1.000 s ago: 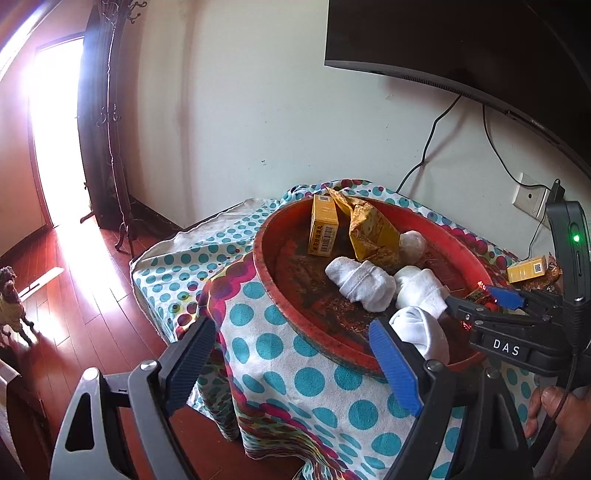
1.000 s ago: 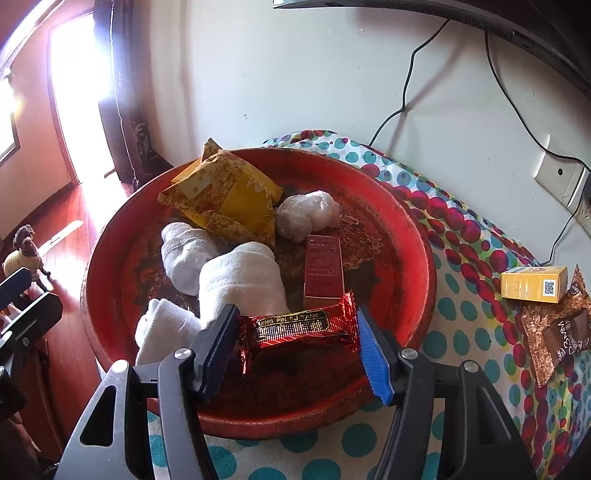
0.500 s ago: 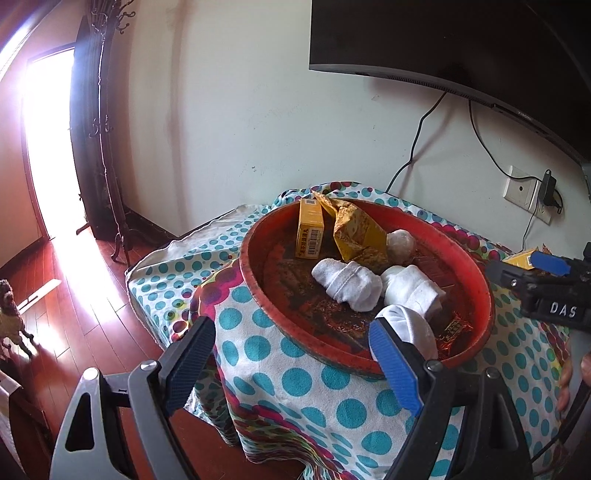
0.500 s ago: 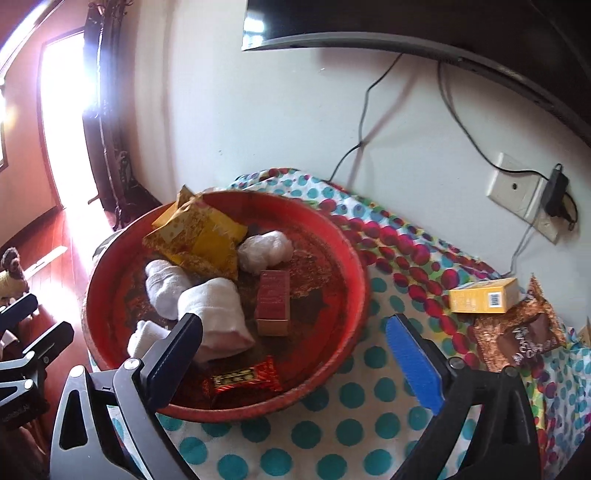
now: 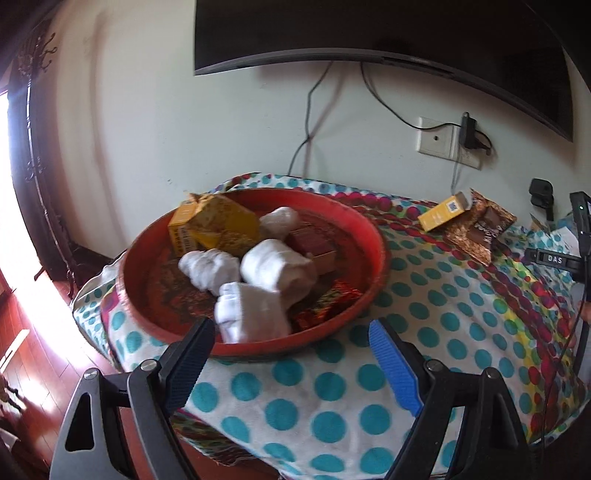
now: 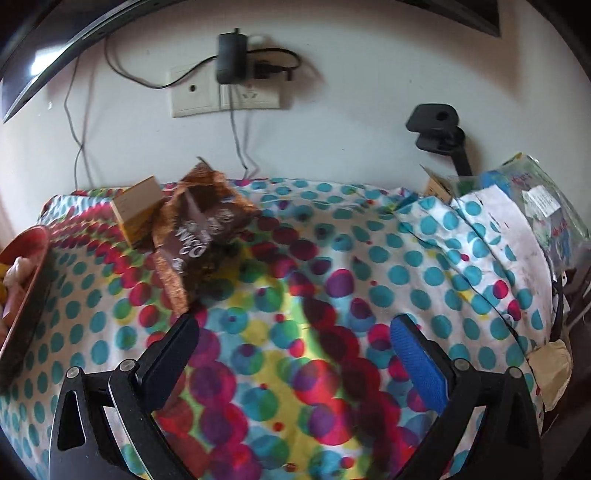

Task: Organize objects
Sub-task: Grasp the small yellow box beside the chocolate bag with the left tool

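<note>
A red round tray [image 5: 373, 236] on the polka-dot tablecloth [image 5: 424, 314] holds rolled white socks [image 5: 273, 266], a yellow packet [image 5: 225, 221], a dark red box [image 5: 314, 243] and a red snack bar [image 5: 328, 302]. A small yellow box [image 5: 443, 212] and a brown snack bag [image 5: 480, 229] lie on the cloth to the right; both also show in the right wrist view, the box [image 6: 136, 210] and the bag [image 6: 199, 229]. My left gripper [image 5: 288, 354] is open and empty in front of the tray. My right gripper [image 6: 295, 350] is open and empty over the cloth, right of the bag.
A television [image 5: 369, 33] hangs on the wall above. A wall socket [image 6: 225, 92] with a black adapter and cables is behind the table. A black clamp [image 6: 439, 129] and a plastic-wrapped bundle [image 6: 535, 206] stand at the table's right end. The tray's rim [image 6: 26, 280] shows at far left.
My right gripper let go of the red snack bar in the tray, opened, and swung right toward the brown bag. My left gripper pulled back and turned right.
</note>
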`<control>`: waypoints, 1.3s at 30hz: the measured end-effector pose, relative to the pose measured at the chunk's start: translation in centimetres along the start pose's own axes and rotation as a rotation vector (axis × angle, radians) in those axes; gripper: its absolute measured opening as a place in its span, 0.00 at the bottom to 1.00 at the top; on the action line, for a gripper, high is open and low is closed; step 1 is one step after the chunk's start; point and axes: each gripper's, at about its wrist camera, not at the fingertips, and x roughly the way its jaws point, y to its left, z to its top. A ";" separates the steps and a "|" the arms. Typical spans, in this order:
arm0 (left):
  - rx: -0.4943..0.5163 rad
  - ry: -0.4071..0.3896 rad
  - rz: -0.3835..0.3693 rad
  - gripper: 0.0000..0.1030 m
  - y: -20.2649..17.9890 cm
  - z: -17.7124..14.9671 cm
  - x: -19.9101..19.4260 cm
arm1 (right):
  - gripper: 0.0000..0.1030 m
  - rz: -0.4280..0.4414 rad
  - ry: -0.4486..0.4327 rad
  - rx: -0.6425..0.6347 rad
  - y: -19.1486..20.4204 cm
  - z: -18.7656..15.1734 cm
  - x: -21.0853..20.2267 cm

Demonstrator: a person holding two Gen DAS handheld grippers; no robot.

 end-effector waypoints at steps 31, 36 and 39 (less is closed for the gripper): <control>0.363 0.044 -0.128 0.85 -21.6 12.7 21.9 | 1.00 0.051 0.067 0.042 -1.9 0.1 2.8; 0.342 0.056 -0.129 0.85 -21.6 13.4 23.1 | 1.00 0.056 0.067 0.036 -1.7 0.1 2.8; 0.323 0.094 -0.123 0.84 -21.4 13.5 24.0 | 1.00 0.064 0.064 0.036 -1.7 0.1 2.8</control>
